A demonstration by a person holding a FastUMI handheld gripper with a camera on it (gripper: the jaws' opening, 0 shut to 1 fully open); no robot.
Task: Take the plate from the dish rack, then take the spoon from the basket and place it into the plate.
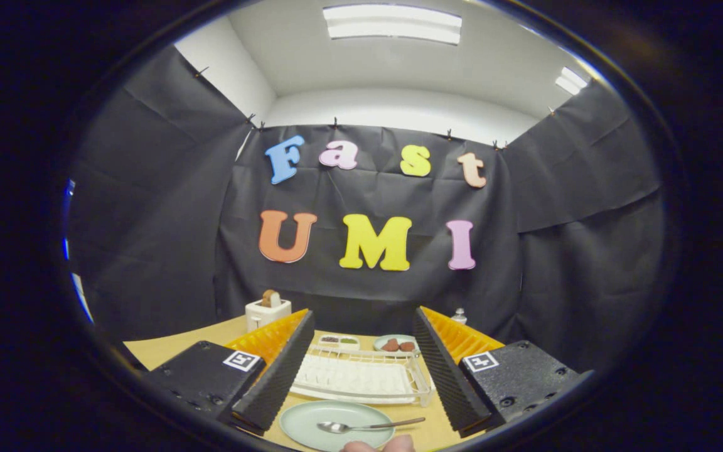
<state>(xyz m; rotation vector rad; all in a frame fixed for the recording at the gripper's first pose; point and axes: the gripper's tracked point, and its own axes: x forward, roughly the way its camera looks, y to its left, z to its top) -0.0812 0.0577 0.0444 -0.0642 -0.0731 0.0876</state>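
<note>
A pale green plate (327,422) lies flat on the wooden table (167,348), low between my fingers. A metal spoon (361,426) rests in it, bowl to the left, handle pointing right past the plate's rim. My gripper (361,370) is open, with nothing between its fingers; it hovers above the plate. Just beyond the plate stands the white dish rack (361,376). A person's fingertips (377,445) show at the plate's near edge.
A white toaster (267,311) with a slice of bread stands at the back left. Behind the rack are a small white tray (339,341) with food and a small plate (397,344) holding brown pieces. A small white bottle (459,316) stands at the back right.
</note>
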